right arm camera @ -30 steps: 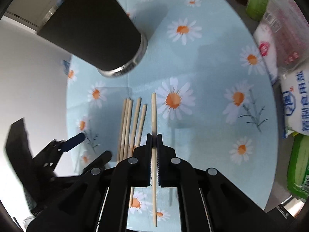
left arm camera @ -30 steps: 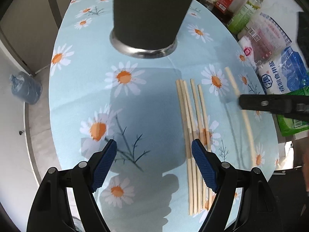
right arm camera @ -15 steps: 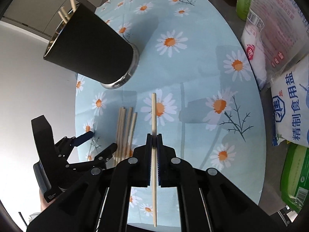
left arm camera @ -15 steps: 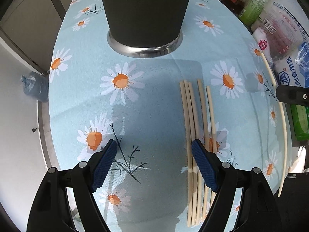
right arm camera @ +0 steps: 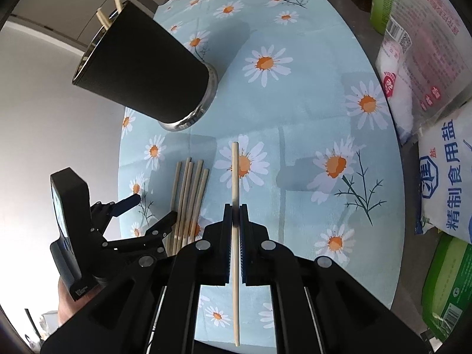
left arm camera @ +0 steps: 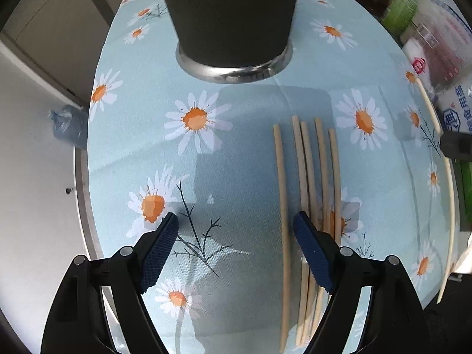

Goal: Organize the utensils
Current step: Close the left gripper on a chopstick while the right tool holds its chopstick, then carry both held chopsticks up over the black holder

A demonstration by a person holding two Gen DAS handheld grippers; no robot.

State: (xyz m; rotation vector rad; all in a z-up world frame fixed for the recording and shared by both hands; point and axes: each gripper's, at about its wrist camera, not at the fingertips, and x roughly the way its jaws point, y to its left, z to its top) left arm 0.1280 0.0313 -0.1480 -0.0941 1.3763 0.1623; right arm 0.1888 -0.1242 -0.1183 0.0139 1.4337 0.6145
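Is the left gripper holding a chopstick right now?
No, the left gripper stands open over the tablecloth, with one loose chopstick lying untouched between its pads.

The right gripper [right arm camera: 235, 206] points steeply down, its two jaws squeezed tight together. The left gripper [left arm camera: 236, 221] also points almost straight down, with its blue pads [left arm camera: 160, 249] wide apart and nothing between them. In the right wrist view, the left gripper [right arm camera: 153, 209] sits at about nine o'clock from the right one.
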